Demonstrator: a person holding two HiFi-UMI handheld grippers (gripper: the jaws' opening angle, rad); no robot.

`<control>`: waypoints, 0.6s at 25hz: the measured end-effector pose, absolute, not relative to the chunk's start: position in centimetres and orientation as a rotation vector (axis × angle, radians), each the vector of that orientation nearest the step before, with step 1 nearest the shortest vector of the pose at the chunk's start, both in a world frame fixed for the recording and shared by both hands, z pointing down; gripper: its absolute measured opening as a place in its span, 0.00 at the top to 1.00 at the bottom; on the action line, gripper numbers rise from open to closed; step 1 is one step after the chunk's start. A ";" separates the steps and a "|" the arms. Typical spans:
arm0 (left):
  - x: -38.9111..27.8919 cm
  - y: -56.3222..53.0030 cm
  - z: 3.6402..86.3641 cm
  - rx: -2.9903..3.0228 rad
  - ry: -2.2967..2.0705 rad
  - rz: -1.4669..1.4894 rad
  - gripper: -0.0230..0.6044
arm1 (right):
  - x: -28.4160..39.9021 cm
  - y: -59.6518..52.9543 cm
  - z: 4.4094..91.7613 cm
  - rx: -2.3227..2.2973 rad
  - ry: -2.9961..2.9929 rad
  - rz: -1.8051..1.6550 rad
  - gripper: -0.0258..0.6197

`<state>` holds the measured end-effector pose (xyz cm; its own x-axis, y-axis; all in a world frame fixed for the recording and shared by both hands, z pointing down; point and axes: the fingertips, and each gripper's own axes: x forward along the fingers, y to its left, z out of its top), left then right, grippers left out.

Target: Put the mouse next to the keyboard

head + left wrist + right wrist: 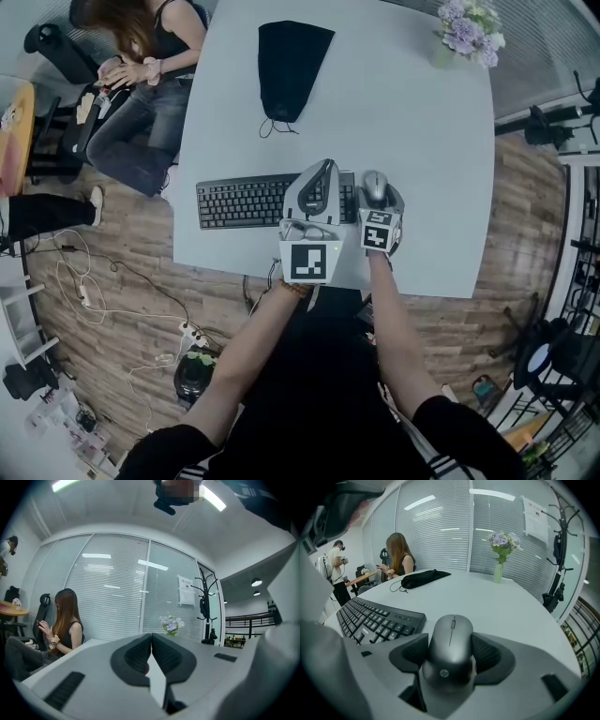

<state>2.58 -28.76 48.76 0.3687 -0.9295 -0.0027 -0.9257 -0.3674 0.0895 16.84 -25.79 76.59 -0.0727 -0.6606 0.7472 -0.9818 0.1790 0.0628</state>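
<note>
- Head view: the right gripper (380,199) has the mouse (374,184) pinched between its fingers, just off the right-hand end of the keyboard (248,200) and near the front edge of the desk (422,122).
- The left gripper (323,174) hangs over the keyboard's right end and carries nothing. A black pouch (289,56) lies well back on the desk, a vase of flowers (469,26) stands at the far corner, and a seated person (141,84) is off to the side.
- Left gripper view: its fingers (136,657) are pressed together with nothing between them, and they point up and away across the room towards the flowers (171,624). It looks to have no part in this step.
- Right gripper view: the two fingers (490,654) clasp the mouse (450,644) by its flanks, its nose pointing away across the desk (501,604). The keyboard (370,618) sits close on the left.
- From here I cannot say whether the mouse's underside is on the desk or a shade above it.
- My reading: the carrying is about done and the placing is in hand, since the mouse is already beside the keyboard.
- The next move calls for making sure the mouse is flat on the desk, then spreading the fingers evenly so neither drags it, and drawing the gripper straight back clear of the keyboard.
</note>
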 end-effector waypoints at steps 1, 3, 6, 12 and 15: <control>2.5 -28.8 48.8 2.528 -1.724 -0.084 0.94 | 17.0 -25.8 76.8 1.548 -1.802 0.632 0.50; 2.4 -28.9 48.8 2.531 -1.725 -0.073 0.94 | 17.1 -25.9 76.9 1.543 -1.799 0.633 0.50; 2.5 -28.9 48.7 2.538 -1.724 -0.071 0.94 | 17.1 -25.9 77.0 1.543 -1.794 0.631 0.50; 2.3 -29.2 49.0 2.557 -1.729 -0.045 0.94 | 17.2 -26.4 77.2 1.542 -1.794 0.611 0.50; 1.9 -29.2 49.2 2.536 -1.734 -0.055 0.94 | 17.0 -26.4 77.2 1.539 -1.791 0.611 0.50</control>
